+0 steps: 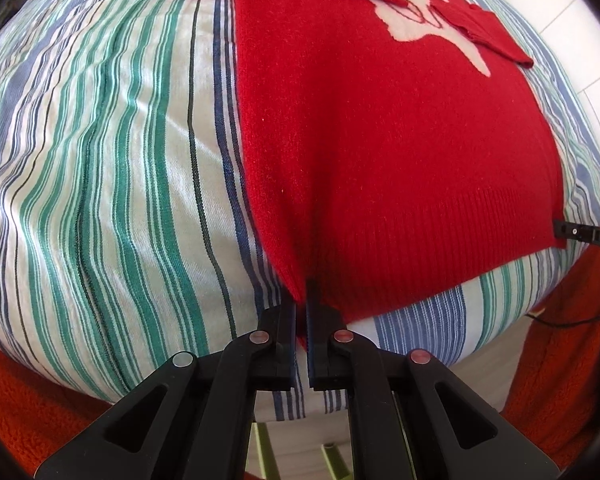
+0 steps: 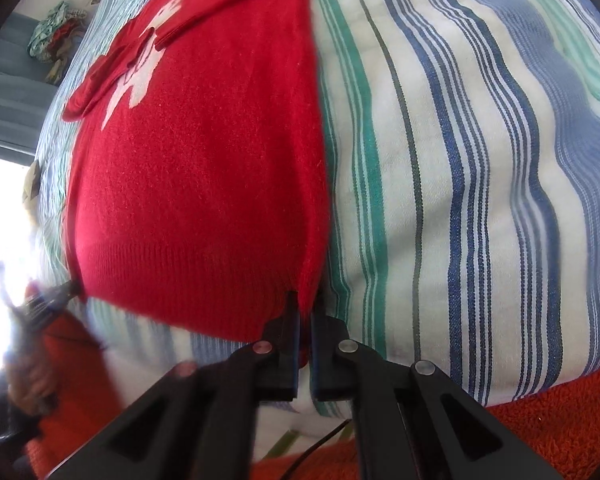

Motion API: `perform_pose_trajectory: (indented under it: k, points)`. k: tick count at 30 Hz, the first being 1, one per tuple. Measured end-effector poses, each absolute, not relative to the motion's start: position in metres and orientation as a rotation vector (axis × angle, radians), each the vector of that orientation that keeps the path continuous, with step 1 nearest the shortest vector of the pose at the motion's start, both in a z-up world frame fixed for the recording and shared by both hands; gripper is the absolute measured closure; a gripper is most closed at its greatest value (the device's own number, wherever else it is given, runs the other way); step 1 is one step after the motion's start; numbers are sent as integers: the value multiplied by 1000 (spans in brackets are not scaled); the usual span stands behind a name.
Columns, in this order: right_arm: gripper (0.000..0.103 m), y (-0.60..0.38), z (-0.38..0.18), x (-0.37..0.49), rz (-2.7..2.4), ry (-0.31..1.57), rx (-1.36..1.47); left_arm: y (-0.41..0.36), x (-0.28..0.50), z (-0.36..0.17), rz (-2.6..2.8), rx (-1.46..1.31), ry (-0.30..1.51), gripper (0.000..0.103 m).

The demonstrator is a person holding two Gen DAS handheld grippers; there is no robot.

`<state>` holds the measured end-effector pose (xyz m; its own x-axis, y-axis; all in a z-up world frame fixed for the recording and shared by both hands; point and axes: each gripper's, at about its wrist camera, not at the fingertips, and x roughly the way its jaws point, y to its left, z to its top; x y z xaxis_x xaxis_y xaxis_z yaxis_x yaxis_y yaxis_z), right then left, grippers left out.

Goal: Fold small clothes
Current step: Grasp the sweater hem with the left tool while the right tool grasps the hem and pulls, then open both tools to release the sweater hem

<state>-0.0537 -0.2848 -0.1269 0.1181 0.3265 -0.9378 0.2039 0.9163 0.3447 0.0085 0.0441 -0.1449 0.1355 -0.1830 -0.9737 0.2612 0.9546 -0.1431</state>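
Left wrist view: striped bedcover (image 1: 112, 184) fills most of the frame, red sweater (image 1: 380, 152) laid flat on it, sleeves folded across the white motif (image 1: 416, 20). Left gripper (image 1: 301, 312) comes in low and level at the near edge, jaws clenched on the sweater's left hem corner, ribbed hem running off to the right. Right gripper (image 2: 305, 312) same pose at the opposite corner, jaws pinched on the right hem corner of the sweater (image 2: 196, 168). Orange fleece (image 2: 548, 412) sits under the near edge of the bedcover (image 2: 480, 184).
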Motion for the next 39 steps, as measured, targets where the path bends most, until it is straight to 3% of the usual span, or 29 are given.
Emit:
perform_pose_trajectory:
  k: [15,16,17,18,20,22,23,27,33,39]
  points:
    - [99,-290,-125,-62,80,1454,459,42,9,-145,-318,15,1387,96]
    - [95,-289,-123,-63,84,1448,463,45,8,-142,-325,-1,1388,93]
    - [92,-289,-121,-64,86,1444,468,48,7,-139,-330,-15,1394,80]
    - [88,-289,-118,-65,87,1439,477,52,6,-135,-334,-29,1401,61]
    - [59,-289,-110,-70,100,1427,499,62,2,-124,-326,-50,1392,43]
    - [43,-287,-97,-76,95,1402,474,74,2,-109,-295,-38,1343,41]
    - [42,-286,-88,-80,77,1382,428,81,5,-101,-278,-30,1311,38]
    - [42,-290,-38,-97,-61,1186,209,109,36,-76,-174,-9,1133,20]
    - [31,-305,14,-120,-294,861,-168,133,118,-76,-65,-12,954,18]
    - [31,-330,10,-123,-398,811,-356,129,170,-123,18,67,956,16]
